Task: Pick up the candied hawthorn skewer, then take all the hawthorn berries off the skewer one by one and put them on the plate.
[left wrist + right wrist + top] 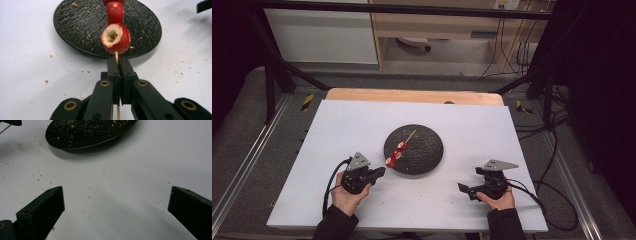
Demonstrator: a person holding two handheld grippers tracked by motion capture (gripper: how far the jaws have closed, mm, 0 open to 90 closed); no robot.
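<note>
The left tool is clamped on the bare end of a thin wooden skewer; in the left gripper view its two black jaws stand pressed together with the stick pinched between them. The skewer carries red fruit, the nearest piece cored so its pale hollow shows. It slants up from the jaws over the near-left rim of the black plate, with the fruit above that rim and the bare tip over the plate's middle. The plate sits near the centre of the white tabletop, and crumbs are scattered on the plate and on the white surface around it.

The right tool is at the plate's near right, well apart from it, low over the tabletop and pointing left. In the right gripper view its jaws stand wide apart with nothing between them, and the plate lies beyond them.
</note>
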